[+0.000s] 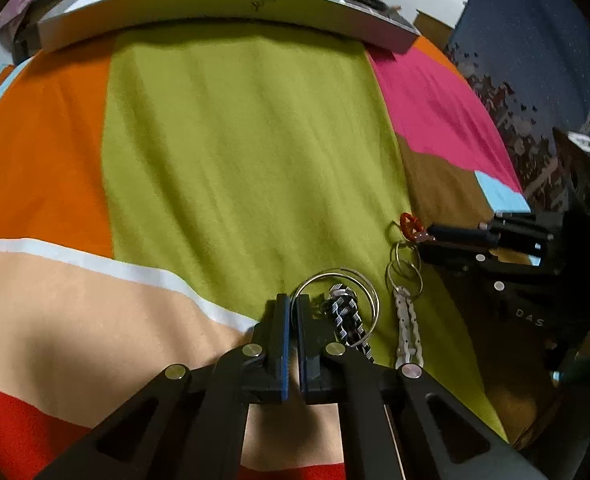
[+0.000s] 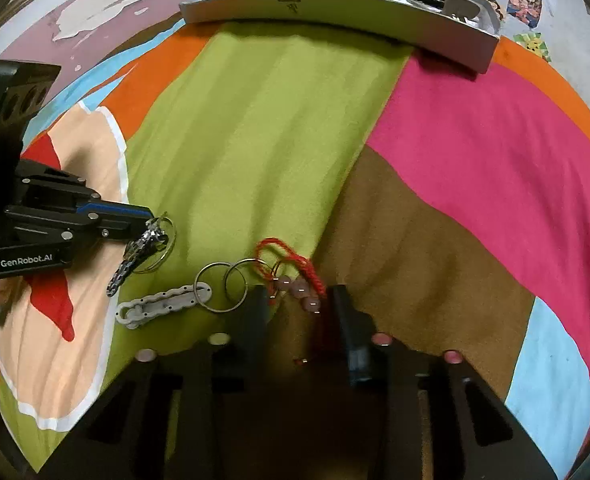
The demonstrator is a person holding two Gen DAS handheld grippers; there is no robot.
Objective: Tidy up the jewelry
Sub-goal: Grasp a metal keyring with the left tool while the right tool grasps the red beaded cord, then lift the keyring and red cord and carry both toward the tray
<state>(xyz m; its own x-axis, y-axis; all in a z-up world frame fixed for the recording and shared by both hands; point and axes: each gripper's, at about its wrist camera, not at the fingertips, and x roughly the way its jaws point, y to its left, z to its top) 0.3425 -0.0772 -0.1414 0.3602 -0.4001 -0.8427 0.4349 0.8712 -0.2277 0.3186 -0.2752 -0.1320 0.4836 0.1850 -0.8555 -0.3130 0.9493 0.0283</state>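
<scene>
L hand-held gripper (image 1: 291, 312) pinching big ring (image 1: 337, 300) w/ chain, lifting it off | R hand-held gripper (image 2: 299, 304) spread, straddling red bead bracelet (image 2: 295, 276) for pickup

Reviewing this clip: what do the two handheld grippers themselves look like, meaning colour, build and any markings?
Both are matte black, angular, with silver rivets at the linkage joints. The left gripper has flat fingers faced with blue pads, and its body reads "GenRobot.AI" in white in the right wrist view. The right gripper has the same black fingers; its side shows partial white letters, "DAS".
</scene>
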